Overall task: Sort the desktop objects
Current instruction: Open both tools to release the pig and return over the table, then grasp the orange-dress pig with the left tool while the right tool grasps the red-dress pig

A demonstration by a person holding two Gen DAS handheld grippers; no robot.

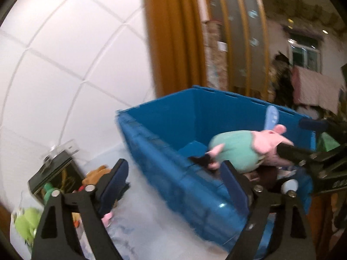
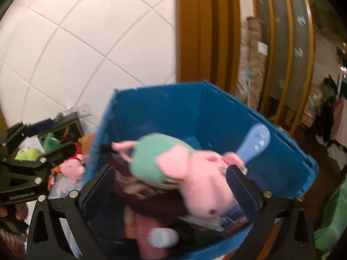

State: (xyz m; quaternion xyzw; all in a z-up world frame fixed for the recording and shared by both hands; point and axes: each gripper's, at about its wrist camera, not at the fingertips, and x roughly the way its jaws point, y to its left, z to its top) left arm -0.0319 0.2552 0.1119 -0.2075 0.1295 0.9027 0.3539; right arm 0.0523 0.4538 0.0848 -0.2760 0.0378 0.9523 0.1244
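Pig plush (image 2: 190, 173), pink with a teal dress, is over the open top of the blue crate (image 2: 216, 112), lying tilted on the pile inside or dropping onto it; motion blur makes it hard to say which.

Right gripper (image 2: 171, 192): fingers spread wide. The plush head sits between them, just beside the right pad (image 2: 240, 190); I can't see firm contact. Left pad is clear of it. Reads as a release over the crate, not a grip. The left wrist view agrees: the right gripper's finger (image 1: 288, 149) is at the plush head at about 3 o'clock, nothing clamped.

Left gripper (image 1: 173, 188): fingers open, nothing between them. It straddles the near crate wall, one finger outside at 8 o'clock, one at the rim near the plush's feet. Probably staged between the crate and the unsorted pile.

Crate contents: dark cloth or plush under the pig, a light blue paddle-shaped item (image 2: 256, 143) propped against the far wall at 1 o'clock, and something white and rounded (image 2: 162, 237) at 6 o'clock, too blurred to identify.

Still to sort, on the table at 9 o'clock: small pink plush (image 2: 72, 170), green plush (image 2: 29, 153), a brown one (image 1: 97, 173), all beside a dark box (image 1: 54, 173).

Judgement: pig drop essentially done; the next pick likely comes from that left pile.
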